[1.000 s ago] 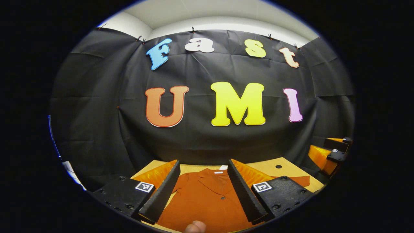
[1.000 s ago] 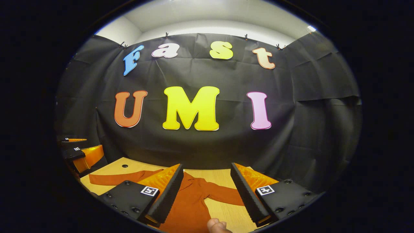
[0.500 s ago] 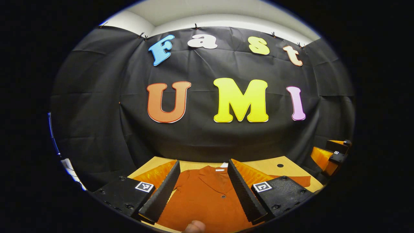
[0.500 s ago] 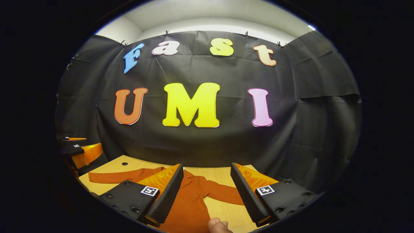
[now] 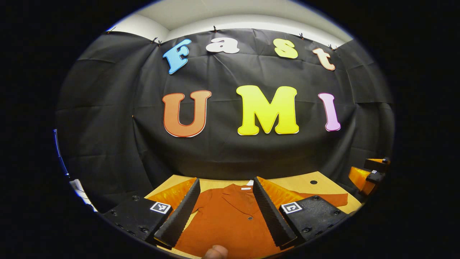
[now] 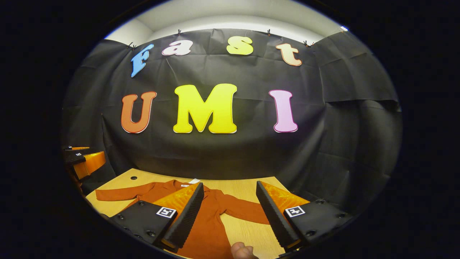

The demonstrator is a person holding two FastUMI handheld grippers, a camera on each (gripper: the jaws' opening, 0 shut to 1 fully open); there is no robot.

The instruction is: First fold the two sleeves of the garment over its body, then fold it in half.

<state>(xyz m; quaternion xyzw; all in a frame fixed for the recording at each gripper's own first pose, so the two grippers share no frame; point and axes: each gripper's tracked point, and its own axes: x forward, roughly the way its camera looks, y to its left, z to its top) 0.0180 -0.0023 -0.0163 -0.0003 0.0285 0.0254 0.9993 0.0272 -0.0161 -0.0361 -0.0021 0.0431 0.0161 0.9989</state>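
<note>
Your left gripper (image 5: 224, 212) jaws apart above the garment (image 5: 230, 219), your right gripper (image 6: 230, 212) jaws apart over its right sleeve (image 6: 248, 212), garment flat on the desk (image 6: 248, 192), sleeves spread.

We see a light wooden table (image 6: 248, 190) with a small dark hole (image 6: 133, 177) near one corner, bearing a rust-orange garment (image 5: 226, 219) spread flat, both sleeves outstretched.

garment (image 5: 226, 219): matt cloth | table (image 6: 248, 190): smooth wood | wall (image 5: 222, 154): creased cloth
</note>
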